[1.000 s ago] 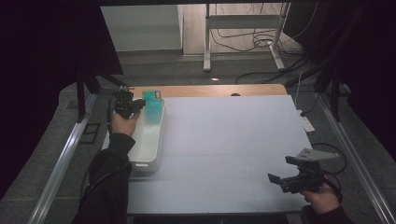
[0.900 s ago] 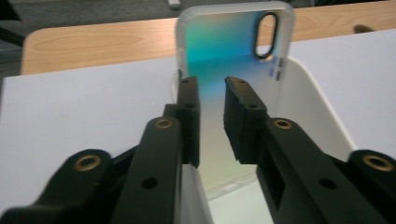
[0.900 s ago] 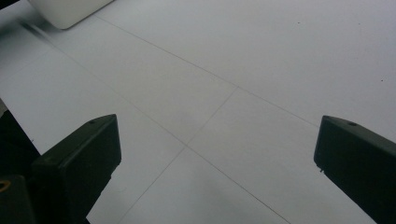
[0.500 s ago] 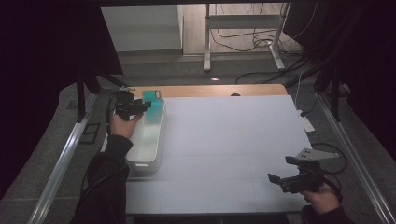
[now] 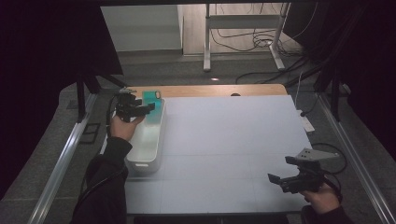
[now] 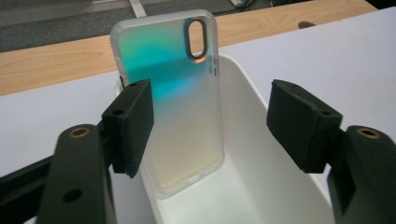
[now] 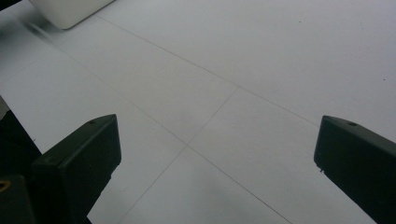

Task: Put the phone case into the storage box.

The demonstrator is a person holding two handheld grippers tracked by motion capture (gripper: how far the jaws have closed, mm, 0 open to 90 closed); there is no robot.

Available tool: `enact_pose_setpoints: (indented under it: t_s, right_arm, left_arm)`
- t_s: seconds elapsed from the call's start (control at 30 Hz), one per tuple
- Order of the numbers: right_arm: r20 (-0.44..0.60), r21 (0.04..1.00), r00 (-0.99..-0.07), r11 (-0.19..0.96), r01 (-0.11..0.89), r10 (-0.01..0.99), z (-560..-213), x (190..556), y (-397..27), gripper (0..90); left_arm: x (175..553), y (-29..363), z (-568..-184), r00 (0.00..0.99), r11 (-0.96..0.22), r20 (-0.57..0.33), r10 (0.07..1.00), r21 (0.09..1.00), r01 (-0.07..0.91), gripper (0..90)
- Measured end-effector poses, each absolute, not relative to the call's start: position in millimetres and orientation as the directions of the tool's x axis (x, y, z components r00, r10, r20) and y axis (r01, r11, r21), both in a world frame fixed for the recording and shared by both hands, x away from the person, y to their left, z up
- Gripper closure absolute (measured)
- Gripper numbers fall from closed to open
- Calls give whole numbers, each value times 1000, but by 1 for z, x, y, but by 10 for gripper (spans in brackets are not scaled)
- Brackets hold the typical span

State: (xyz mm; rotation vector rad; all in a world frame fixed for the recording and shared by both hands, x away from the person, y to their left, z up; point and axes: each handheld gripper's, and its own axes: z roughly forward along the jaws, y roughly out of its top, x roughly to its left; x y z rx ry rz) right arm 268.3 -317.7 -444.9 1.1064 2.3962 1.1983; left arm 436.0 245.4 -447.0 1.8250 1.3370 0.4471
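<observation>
My left gripper (image 6: 210,126) has just been opening; its jaws stand apart around the iridescent translucent phone case (image 6: 180,93) leaning in the far end of the white plastic bin (image 6: 261,186), gripping nothing.

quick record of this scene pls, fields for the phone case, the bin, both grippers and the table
phone case: iridescent teal phone case standing on end inside the bin, leaning on its far end wall
bin: white oblong bin at the table's left edge
left gripper: left gripper over the bin; its jaws have just been opening and stand apart either side of the case, right pad clear of it
right gripper: right gripper open above the table's near right corner, nothing between its jaws
table: white table with a wooden strip along the far edge
</observation>
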Motion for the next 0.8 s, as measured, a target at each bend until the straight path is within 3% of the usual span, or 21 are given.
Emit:
enact_pose_setpoints:
  t_s: [0.8]
  right_arm:
    - [114, 766, -687, 377, 521, 718, -445, 269, -318, 4]
  left_arm:
    - [412, 233, -442, 467, -157, -204, 860, 766, 623, 125]
